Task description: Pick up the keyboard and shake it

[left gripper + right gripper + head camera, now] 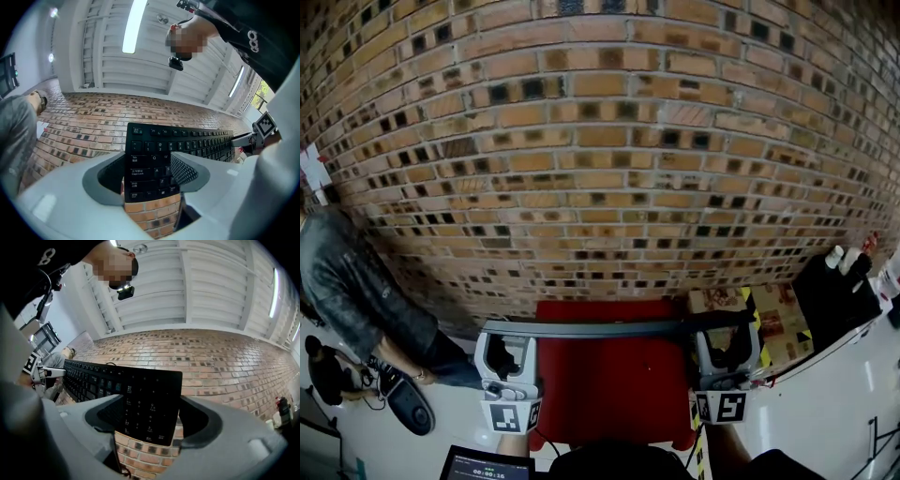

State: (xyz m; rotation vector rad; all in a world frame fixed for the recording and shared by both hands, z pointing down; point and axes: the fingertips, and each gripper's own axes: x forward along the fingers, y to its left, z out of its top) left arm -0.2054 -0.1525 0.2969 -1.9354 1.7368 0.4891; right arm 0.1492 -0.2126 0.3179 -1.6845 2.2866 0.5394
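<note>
Head view: the keyboard point(600, 329) is held clear above a red surface point(609, 389). It is turned edge-on to this camera, so it reads as one grey bar running left to right in front of the brick wall point(600, 141).

The left gripper point(504, 352) has its left end and the right gripper point(724, 349) its right end.

Left gripper view: the left gripper point(150, 185) has its jaws closed on the keyboard point(187, 140) at the Tab and Caps Lock end, with one jaw on the key face and the other behind the board. The rest of the board runs off to the right.

Right gripper view: the right gripper point(147, 420) is clamped in the same way on the number-pad end of the keyboard point(117, 380). A dark cable hangs below that end.

Containers, head view:
- A cardboard box point(773, 323) sits just right of the red surface. What it holds cannot be made out.
- Further right is a black case point(830, 300) with pale bottles point(836, 256) at its far edge. Whether they stand in it or behind it cannot be told.

A person point(347, 281) in a grey jacket is at the left, well apart from the keyboard.
</note>
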